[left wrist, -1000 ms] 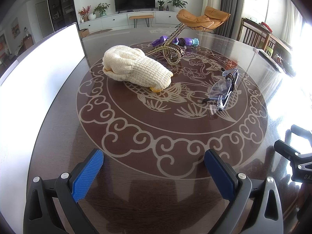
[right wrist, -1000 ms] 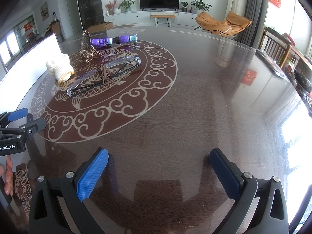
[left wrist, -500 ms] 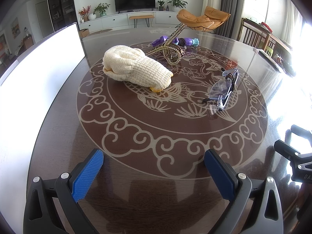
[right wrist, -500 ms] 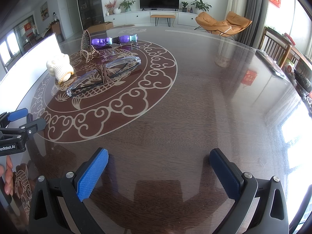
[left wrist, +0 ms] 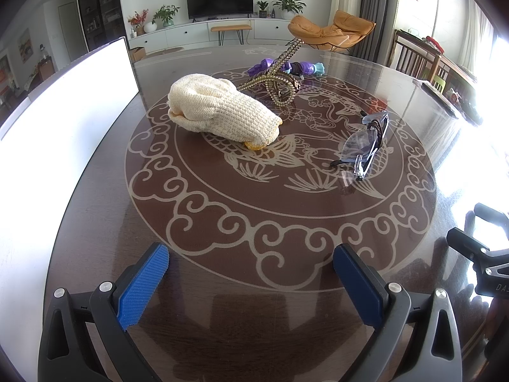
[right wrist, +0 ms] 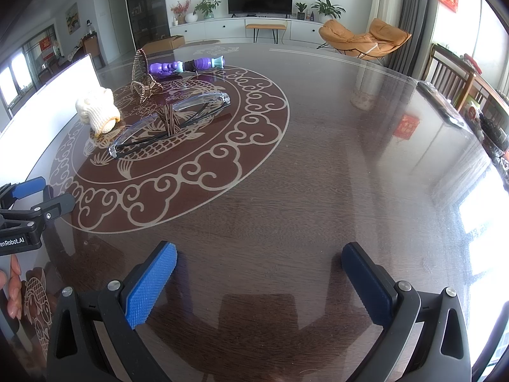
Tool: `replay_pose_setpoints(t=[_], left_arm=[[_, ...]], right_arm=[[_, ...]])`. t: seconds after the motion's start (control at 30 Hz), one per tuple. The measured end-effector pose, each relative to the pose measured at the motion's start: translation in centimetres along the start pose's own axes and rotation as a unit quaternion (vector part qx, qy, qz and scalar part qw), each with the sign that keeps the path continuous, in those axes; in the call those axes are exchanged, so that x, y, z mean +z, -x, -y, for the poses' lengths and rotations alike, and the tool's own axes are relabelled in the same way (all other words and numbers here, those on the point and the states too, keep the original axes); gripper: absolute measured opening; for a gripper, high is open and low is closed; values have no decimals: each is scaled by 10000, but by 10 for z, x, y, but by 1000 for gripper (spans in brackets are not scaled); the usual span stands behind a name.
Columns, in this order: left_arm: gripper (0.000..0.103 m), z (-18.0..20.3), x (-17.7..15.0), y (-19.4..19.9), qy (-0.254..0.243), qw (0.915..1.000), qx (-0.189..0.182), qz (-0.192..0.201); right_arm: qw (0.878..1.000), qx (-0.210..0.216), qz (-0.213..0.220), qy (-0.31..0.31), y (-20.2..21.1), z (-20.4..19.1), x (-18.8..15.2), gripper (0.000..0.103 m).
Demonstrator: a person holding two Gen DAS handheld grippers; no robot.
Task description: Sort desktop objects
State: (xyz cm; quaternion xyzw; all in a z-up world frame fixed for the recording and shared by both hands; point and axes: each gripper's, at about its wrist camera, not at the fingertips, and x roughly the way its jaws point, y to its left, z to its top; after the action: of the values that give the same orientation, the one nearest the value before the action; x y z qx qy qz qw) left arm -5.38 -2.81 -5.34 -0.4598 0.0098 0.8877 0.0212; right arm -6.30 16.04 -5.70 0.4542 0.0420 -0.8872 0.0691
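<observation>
My left gripper (left wrist: 251, 273) and right gripper (right wrist: 259, 272) both gape wide, empty, low over the dark glossy tabletop (right wrist: 318, 175). Mid-frame lie a cream knitted glove (left wrist: 222, 113), clear-lensed glasses (left wrist: 366, 143), a beaded brown hair clip (left wrist: 280, 84) and a purple-and-teal plastic toy (left wrist: 302, 67).

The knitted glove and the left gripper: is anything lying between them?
No. In the left wrist view only bare patterned table separates the left gripper from the knitted glove.
</observation>
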Motion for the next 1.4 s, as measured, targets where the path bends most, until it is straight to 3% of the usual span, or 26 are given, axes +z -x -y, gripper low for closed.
replay_pose_setpoints(t=[0.53, 0.67, 0.77, 0.87, 1.0, 1.1, 1.27, 1.33, 1.4], left_arm=[[103, 0, -2, 5, -11, 10000, -24, 2], [103, -8, 1, 10, 131, 9994, -316, 16], [103, -19, 22, 18, 387, 9982, -432, 160], [103, -32, 60, 14, 718, 9967, -268, 253], [103, -40, 110, -9, 1019, 9939, -288, 296], [103, -41, 134, -33, 1112, 9936, -73, 161], [103, -50, 142, -74, 1471, 9888, 12, -239], [103, -49, 142, -88, 1444, 9885, 72, -453], [103, -41, 145, -92, 1128, 9920, 359, -437]], right_arm=[[10000, 2, 0, 1, 0, 0, 0, 103], [10000, 2, 0, 0, 0, 0, 0, 103], [10000, 2, 0, 1, 0, 0, 0, 103], [10000, 2, 0, 1, 0, 0, 0, 103], [10000, 2, 0, 1, 0, 0, 0, 103], [10000, 2, 0, 1, 0, 0, 0, 103], [10000, 1, 0, 1, 0, 0, 0, 103], [10000, 2, -1, 1, 0, 0, 0, 103], [10000, 1, -1, 1, 0, 0, 1, 103]])
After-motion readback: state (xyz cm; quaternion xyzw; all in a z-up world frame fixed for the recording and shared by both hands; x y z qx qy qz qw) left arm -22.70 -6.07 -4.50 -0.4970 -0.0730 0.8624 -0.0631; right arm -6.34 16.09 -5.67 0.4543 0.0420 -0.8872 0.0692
